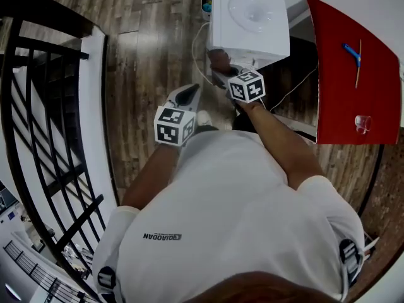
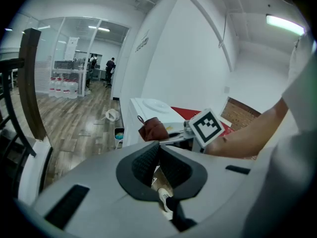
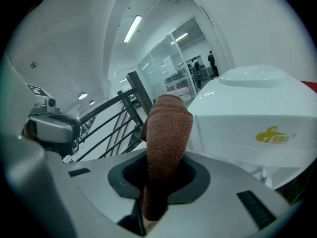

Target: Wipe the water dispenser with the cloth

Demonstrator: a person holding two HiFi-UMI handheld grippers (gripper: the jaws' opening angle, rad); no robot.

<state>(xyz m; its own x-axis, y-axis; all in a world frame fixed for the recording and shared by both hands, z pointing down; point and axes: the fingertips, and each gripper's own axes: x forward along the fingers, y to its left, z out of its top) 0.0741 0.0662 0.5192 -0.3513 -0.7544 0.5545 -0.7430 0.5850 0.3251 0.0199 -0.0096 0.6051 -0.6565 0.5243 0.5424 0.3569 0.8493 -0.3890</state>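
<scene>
The right gripper (image 3: 166, 175) is clamping its jaws on the rust-brown cloth (image 3: 168, 128). The cloth is standing up out of them as a folded wad, just beside the upper front edge of the white water dispenser (image 3: 252, 108); whether the two are touching cannot be told. Right of these jaws, a yellow emblem (image 3: 272, 135) is showing on the dispenser's front, its characters too small to read. The left gripper (image 2: 159, 155) is hanging back from the dispenser with its jaws meeting at the tips and nothing between them. Beyond them, a small bin (image 2: 119, 134) is sitting at the dispenser's foot, holding blue and yellow bits. Grey lettering on the wall (image 2: 142, 43) above is too small to read. Far to the left, water bottles (image 2: 62, 88) are standing in a row on the floor. Right of the dispenser, a red table (image 1: 353, 93) is carrying a clear cup (image 1: 362, 124).
</scene>
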